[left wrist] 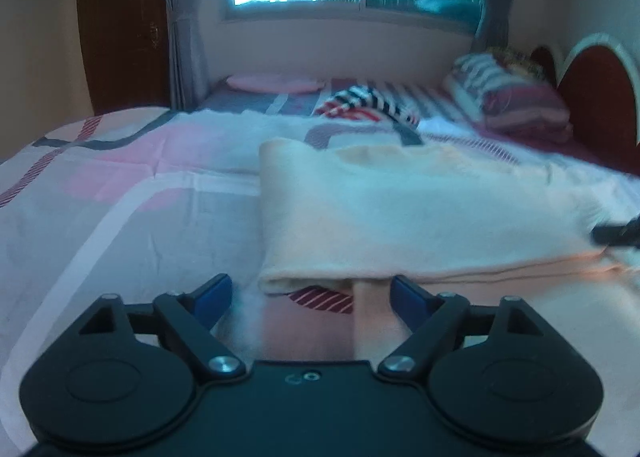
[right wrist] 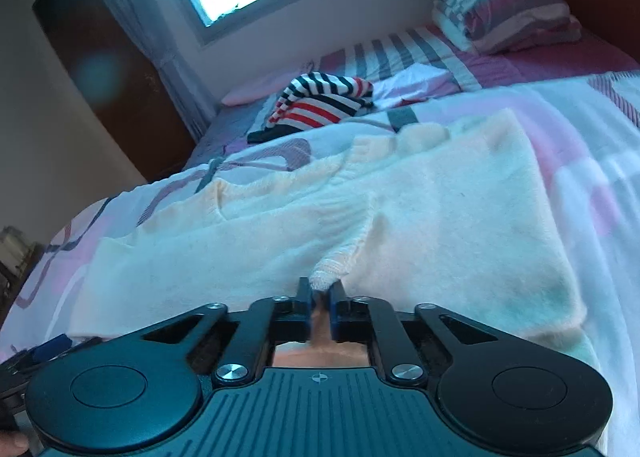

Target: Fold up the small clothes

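A cream knitted garment [left wrist: 400, 213] lies spread on the bed, partly folded, with its near edge just ahead of my left gripper [left wrist: 310, 297]. The left gripper is open and empty, its blue pads wide apart at the garment's near left corner. In the right wrist view the same cream garment [right wrist: 360, 209] fills the middle. My right gripper [right wrist: 320, 293] is shut on a ribbed cuff or hem of the cream garment [right wrist: 332, 273], pinched between the pads. The right gripper's tip shows at the right edge of the left wrist view [left wrist: 616, 235].
A striped red, white and navy garment [right wrist: 320, 105] lies crumpled farther up the bed. Folded bedding and pillows [right wrist: 504, 13] are stacked at the headboard. A pink cushion [left wrist: 276, 83] lies under the window. The patterned bedsheet [left wrist: 120, 197] stretches to the left.
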Demonstrator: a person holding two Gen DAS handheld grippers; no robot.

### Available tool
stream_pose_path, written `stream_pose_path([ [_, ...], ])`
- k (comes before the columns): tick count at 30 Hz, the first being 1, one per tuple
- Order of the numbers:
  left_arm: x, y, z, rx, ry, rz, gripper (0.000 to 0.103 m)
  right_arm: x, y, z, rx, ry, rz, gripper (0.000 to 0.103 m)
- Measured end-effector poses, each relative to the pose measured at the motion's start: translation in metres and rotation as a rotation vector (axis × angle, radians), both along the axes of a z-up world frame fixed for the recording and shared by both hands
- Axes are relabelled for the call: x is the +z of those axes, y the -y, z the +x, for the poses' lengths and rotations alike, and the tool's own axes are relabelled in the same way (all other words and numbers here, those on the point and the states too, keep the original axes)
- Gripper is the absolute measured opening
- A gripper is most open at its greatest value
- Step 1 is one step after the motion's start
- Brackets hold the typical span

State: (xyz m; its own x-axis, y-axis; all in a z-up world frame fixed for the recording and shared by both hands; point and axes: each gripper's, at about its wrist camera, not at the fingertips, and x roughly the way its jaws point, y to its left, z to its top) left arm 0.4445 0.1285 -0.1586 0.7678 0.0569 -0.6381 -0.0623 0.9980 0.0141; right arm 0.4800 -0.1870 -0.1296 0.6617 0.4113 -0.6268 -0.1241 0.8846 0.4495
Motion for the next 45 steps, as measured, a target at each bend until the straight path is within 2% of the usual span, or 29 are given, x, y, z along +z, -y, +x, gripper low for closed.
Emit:
stream_pose_path([
  [2,-0.003,-0.001,0.002,0.013,-0.002,-0.018,0.083,0.011,-0.001,-0.002,0.013,0.049,-0.01,0.004],
  [6,-0.004,-0.003,0.005,0.028,-0.007,-0.024,0.081,0.058,0.019,-0.024,-0.033,0.217,-0.01,0.004],
  [8,-0.003,0.0,0.005,0.019,-0.006,-0.013,0.074,0.069,0.03,-0.031,-0.039,0.25,-0.023,0.004],
  [12,-0.001,0.004,0.004,0.006,-0.002,-0.005,0.065,0.058,0.05,-0.034,-0.057,0.214,-0.107,0.004],
  [14,0.0,0.008,0.003,-0.011,0.0,0.002,0.053,0.047,0.057,-0.033,-0.065,0.177,-0.112,0.004],
  [18,0.001,0.016,0.002,-0.038,0.002,0.021,0.041,0.032,0.064,-0.033,-0.076,0.146,-0.106,0.004],
  [20,0.001,0.018,0.002,-0.056,0.0,0.023,0.031,0.029,0.067,-0.037,-0.085,0.143,-0.103,0.004],
  [25,0.0,0.021,0.006,-0.085,-0.01,0.021,0.021,0.018,0.075,-0.041,-0.088,0.106,-0.105,0.004],
  [28,0.0,0.022,0.006,-0.087,-0.014,0.025,0.021,0.008,0.074,-0.037,-0.078,0.08,-0.119,0.004],
  [30,0.001,0.02,0.008,-0.104,-0.028,0.027,0.025,0.0,0.073,-0.034,-0.059,0.042,-0.141,0.004],
  [31,0.005,0.018,0.008,-0.11,-0.049,0.035,0.043,-0.004,0.073,-0.033,-0.05,0.029,-0.153,0.004],
  [32,0.011,0.014,0.007,-0.101,-0.058,0.052,0.067,-0.003,0.075,-0.036,-0.057,0.037,-0.154,0.005],
  [33,0.018,0.01,0.002,-0.085,-0.012,0.071,0.074,0.003,0.078,-0.039,-0.089,0.04,-0.168,0.012],
  [34,0.027,0.008,-0.007,-0.076,0.074,0.083,0.079,0.011,0.081,-0.045,-0.128,0.067,-0.187,0.014],
  [35,0.033,0.009,-0.009,-0.087,0.115,0.076,0.076,0.019,0.082,-0.051,-0.154,0.113,-0.197,0.014],
  [36,0.037,0.013,-0.005,-0.113,0.119,0.054,0.074,0.027,0.08,-0.053,-0.151,0.147,-0.183,0.014],
  [38,0.037,0.03,0.007,-0.165,0.106,0.026,0.072,0.032,0.065,-0.047,-0.097,0.154,-0.159,0.014],
  [40,0.022,0.049,0.023,-0.187,0.042,0.04,0.073,0.025,0.037,-0.036,-0.02,0.126,-0.209,0.014],
  [41,0.009,0.052,0.032,-0.182,-0.022,0.039,0.076,0.017,0.026,-0.031,0.009,0.102,-0.241,0.014],
  [42,-0.002,0.051,0.035,-0.17,-0.046,0.023,0.078,0.006,0.019,-0.026,0.026,0.055,-0.274,0.014],
  [43,-0.002,0.045,0.034,-0.167,-0.026,-0.023,0.079,-0.003,0.019,-0.026,0.019,0.051,-0.279,0.014],
  [45,0.01,0.036,0.04,-0.161,-0.041,-0.064,0.076,-0.001,0.023,-0.023,-0.016,0.042,-0.247,0.014],
])
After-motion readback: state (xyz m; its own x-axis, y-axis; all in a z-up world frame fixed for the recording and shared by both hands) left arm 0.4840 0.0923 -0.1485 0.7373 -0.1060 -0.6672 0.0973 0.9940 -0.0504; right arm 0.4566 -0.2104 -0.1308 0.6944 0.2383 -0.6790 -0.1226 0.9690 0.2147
